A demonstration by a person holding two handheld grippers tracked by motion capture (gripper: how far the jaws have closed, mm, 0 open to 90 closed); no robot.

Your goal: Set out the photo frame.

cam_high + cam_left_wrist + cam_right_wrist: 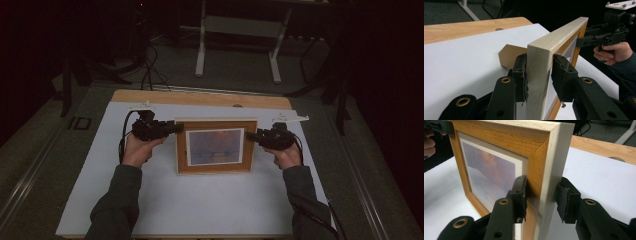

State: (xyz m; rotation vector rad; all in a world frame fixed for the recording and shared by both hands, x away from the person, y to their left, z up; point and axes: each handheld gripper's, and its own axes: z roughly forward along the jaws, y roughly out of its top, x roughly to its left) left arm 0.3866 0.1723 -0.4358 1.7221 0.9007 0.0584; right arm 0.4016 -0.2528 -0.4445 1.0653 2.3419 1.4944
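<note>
A wooden picture frame (215,146) with a dusky sunset print stands upright on the white board (200,205), face toward me. My left gripper (175,128) is shut on the frame's left edge, its pads on front and back (539,72). My right gripper (248,136) is shut on the frame's right edge (542,197). In the left gripper view, the pale frame side (559,37) runs off to the right gripper (580,41), and a tan stand flap (509,56) juts from the back. The print (489,175) faces left in the right gripper view.
The white board lies on a wooden table whose far edge (200,97) shows beyond it. A white-legged stand (240,30) and floor cables (150,70) sit behind the table. Bare board spreads in front of the frame.
</note>
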